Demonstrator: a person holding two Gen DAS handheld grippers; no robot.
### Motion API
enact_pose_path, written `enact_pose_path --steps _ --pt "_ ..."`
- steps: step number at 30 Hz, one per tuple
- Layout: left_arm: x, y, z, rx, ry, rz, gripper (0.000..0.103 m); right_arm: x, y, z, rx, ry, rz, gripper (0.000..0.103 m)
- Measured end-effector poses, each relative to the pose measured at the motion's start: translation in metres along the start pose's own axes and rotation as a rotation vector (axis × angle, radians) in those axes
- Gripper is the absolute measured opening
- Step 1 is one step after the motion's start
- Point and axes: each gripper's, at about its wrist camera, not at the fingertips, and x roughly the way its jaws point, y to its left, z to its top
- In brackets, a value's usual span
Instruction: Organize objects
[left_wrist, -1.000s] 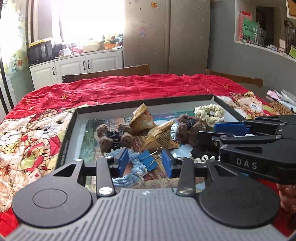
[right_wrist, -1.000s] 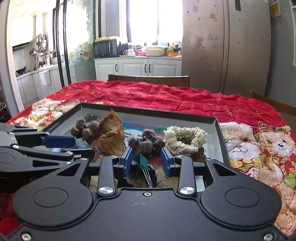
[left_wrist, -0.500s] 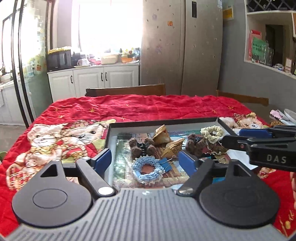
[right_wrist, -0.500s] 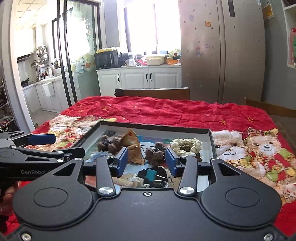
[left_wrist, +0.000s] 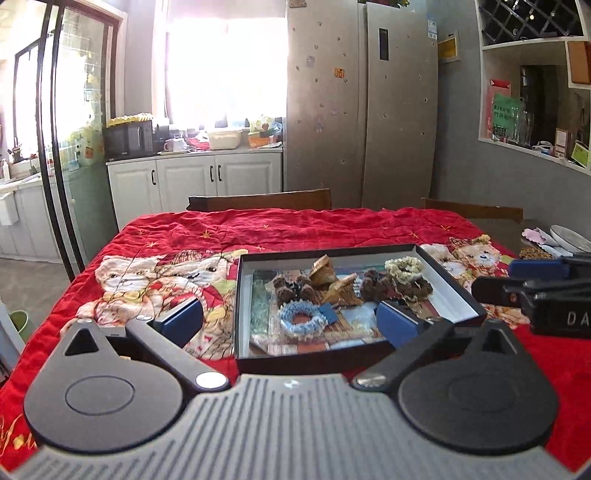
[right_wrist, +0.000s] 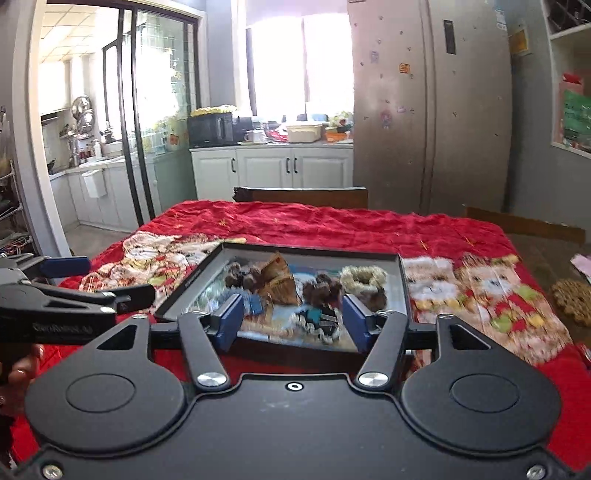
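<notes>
Left gripper (left_wrist: 290, 323): jaws spread wide and opening, with nothing between them. Right gripper (right_wrist: 293, 321): jaws apart and opening, also empty. Both hang above the near edge of a shallow black tray (left_wrist: 456, 286) that sits on a red blanket (left_wrist: 295, 229) printed with bears. Inside the tray lie the small things — a blue scrunchie (left_wrist: 301, 319) near the front, a cream scrunchie (left_wrist: 403, 266) at the far right, brown fuzzy hair clips (left_wrist: 291, 290) and two crumpled gold packets (left_wrist: 334, 282) between them. A teal binder clip (right_wrist: 314, 314) lies near the front, blurred in the right wrist view.
</notes>
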Motion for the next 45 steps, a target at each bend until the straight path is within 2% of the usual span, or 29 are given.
enact_pose_path --steps 6,20,26,45 --pt "-0.02 -0.002 -0.019 0.001 0.033 -0.014 0.103 -0.025 0.002 -0.026 0.044 0.025 -0.025 0.062" --pt "-0.049 -0.015 -0.055 0.021 0.065 -0.03 0.103 -0.047 0.014 -0.063 0.054 0.075 -0.087 0.086" --pt "-0.053 -0.017 -0.065 0.024 0.072 -0.023 0.103 -0.046 0.015 -0.075 0.067 0.108 -0.106 0.091" --pt "-0.051 -0.016 -0.074 -0.002 0.09 -0.01 0.103 -0.039 0.015 -0.084 0.079 0.149 -0.132 0.096"
